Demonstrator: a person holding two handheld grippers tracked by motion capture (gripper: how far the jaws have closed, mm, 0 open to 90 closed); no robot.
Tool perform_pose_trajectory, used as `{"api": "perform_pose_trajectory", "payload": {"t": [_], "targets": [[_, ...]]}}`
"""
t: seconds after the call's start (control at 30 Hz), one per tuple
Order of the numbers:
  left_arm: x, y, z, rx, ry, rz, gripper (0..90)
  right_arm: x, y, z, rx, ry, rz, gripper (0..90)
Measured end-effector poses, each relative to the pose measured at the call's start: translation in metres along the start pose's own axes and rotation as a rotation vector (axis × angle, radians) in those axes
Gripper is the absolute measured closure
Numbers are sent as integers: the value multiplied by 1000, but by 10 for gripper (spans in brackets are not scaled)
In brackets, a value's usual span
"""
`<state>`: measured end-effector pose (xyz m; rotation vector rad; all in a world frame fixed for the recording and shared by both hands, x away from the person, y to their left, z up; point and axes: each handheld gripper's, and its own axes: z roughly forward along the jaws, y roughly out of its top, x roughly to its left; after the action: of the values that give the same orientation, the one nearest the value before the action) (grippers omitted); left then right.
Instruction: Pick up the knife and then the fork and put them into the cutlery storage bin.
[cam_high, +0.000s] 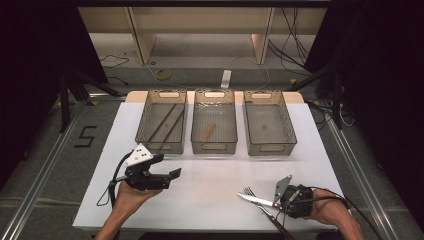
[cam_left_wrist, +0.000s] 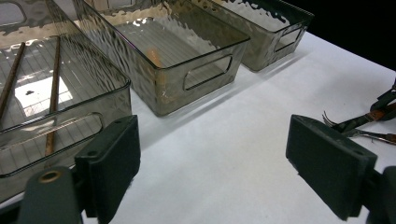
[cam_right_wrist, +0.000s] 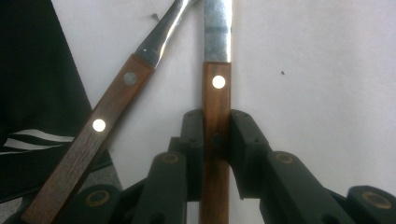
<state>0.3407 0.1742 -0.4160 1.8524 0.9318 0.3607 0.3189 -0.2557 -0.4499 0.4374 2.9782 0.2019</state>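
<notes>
A knife (cam_high: 251, 200) with a steel blade and a wooden handle lies on the white table top (cam_high: 210, 185) at the front right, blade pointing left. My right gripper (cam_high: 279, 202) is shut on the knife's handle (cam_right_wrist: 216, 88), with a black pad pressed against each side of it. A fork (cam_high: 256, 196) with a matching wooden handle (cam_right_wrist: 100, 123) lies crossed under the knife, tines up and left. My left gripper (cam_high: 167, 166) hovers at the front left, jaws wide open and empty; its pads (cam_left_wrist: 112, 161) frame bare table.
Three clear grey bins stand in a row at the back: the left bin (cam_high: 145, 116) holds two brown chopsticks (cam_high: 167, 122), the middle bin (cam_high: 195, 125) a small wooden utensil (cam_high: 207, 132), and the right bin (cam_high: 290, 125) looks bare. Cables trail from both grippers.
</notes>
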Motion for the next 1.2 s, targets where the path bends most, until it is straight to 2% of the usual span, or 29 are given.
{"api": "perform_pose_trajectory", "payload": {"t": [0.13,0.2,0.23,0.33,0.43,0.6,0.77,0.93,1.0,1.1,1.2], "targets": [[0,0,0,1,0,1,173,0,0,0,-7,-3,-5,767],[0,0,0,0,-1,0,173,1,0,-1,-17,-1,13,768],[0,0,0,0,-1,-1,172,0,-1,-2,-21,-6,1,768],[0,0,0,-4,-1,-5,173,0,-2,-5,-44,-8,16,767],[0,0,-1,-4,-2,-6,172,-3,-3,-10,-105,-1,31,768],[1,1,-2,-16,0,-7,172,-9,-5,-19,-219,-10,108,768],[1,1,-3,-27,1,-11,172,-20,-4,-24,-317,-40,231,768],[2,1,-4,-28,3,-10,172,-42,1,-32,-404,-78,367,768],[2,1,-4,-29,2,-10,172,-53,3,-35,-458,-74,419,768],[2,1,-3,-30,2,-11,172,-68,7,-37,-491,-96,479,768],[2,1,-4,-30,2,-11,172,-80,12,-38,-494,-111,534,767]]}}
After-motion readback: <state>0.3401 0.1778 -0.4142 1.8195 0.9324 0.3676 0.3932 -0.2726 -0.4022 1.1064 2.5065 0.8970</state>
